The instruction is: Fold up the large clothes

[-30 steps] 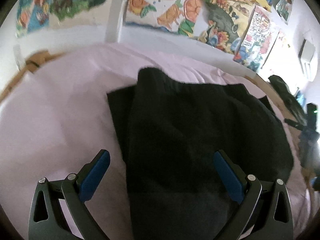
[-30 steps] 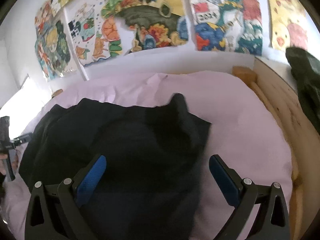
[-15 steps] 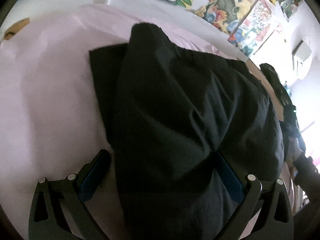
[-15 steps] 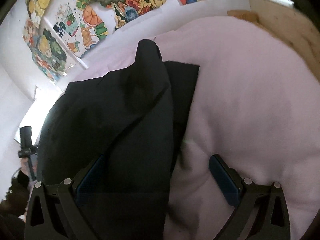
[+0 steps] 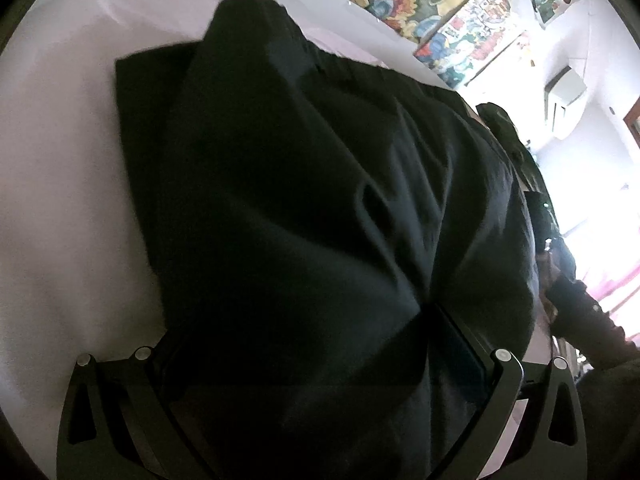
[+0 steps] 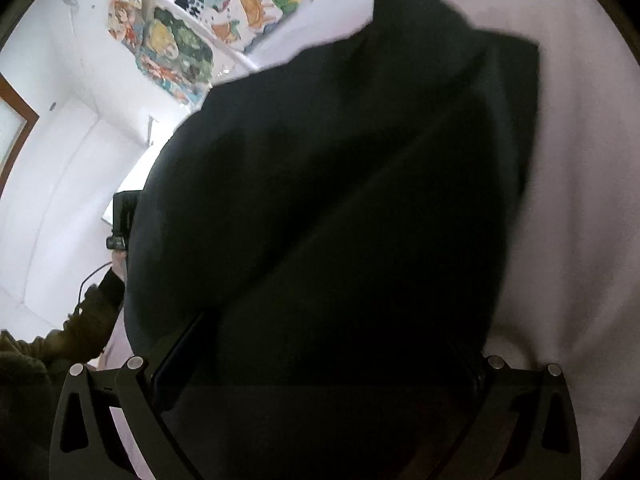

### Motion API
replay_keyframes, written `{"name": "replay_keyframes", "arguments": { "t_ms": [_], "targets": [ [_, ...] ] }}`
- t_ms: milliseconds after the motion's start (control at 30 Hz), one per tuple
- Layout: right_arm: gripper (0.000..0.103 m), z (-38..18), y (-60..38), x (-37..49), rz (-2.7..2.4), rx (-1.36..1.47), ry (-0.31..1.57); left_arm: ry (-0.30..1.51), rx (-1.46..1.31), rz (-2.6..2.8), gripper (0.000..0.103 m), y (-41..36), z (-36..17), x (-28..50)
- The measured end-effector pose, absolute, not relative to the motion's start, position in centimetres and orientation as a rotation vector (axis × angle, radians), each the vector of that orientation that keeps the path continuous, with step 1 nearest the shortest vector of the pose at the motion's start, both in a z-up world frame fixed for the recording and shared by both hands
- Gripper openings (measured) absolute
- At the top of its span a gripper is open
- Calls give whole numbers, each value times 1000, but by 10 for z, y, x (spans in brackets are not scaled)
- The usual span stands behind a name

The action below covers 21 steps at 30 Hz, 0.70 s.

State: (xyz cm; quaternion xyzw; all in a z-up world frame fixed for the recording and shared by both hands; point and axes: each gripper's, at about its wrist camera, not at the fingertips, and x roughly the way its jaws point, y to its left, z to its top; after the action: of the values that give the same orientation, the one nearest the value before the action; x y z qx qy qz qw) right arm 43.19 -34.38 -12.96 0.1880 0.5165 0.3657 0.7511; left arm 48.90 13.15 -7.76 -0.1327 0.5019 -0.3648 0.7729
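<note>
The big black garment point(image 5: 304, 208) is lying on the bed, on the pale pink sheet point(image 5: 60, 200), and it is filling most of what both cameras are seeing. It is looking partly folded, with a flat layer sticking out at the far side and a puffy layer sitting on top. The left tongs point(image 5: 320, 344) are standing wide apart, and the near edge of the cloth is lying between the two arms and covering most of the pads, so I am not seeing them pinching anything. The right tongs point(image 6: 316, 356) are the same: spread wide, with dark cloth draped over the space between them, and nothing squeezed. Off to the side a dark sleeve point(image 6: 92, 312) of the person is showing. I am guessing the step now is getting hold of the near edge to make the next fold. To do it well, each side should be grabbing all the layers together near a corner, both at the same level, so the edge is staying straight. Lifting slowly should be keeping the puffy top layer from sliding off the flat one. Bright posters point(image 5: 460, 28) are hanging on the wall behind the bed.
</note>
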Motion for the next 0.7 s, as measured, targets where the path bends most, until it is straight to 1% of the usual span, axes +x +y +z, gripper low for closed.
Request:
{"name": "replay_keyframes", "arguments": {
  "t_ms": [333, 700],
  "targets": [
    [103, -136, -348, 429, 790, 453, 1132, 1140, -279, -832, 102, 126, -78, 491],
    [102, -134, -339, 426, 756, 412, 1131, 1168, -283, -822, 102, 124, -79, 491]
  ]
}}
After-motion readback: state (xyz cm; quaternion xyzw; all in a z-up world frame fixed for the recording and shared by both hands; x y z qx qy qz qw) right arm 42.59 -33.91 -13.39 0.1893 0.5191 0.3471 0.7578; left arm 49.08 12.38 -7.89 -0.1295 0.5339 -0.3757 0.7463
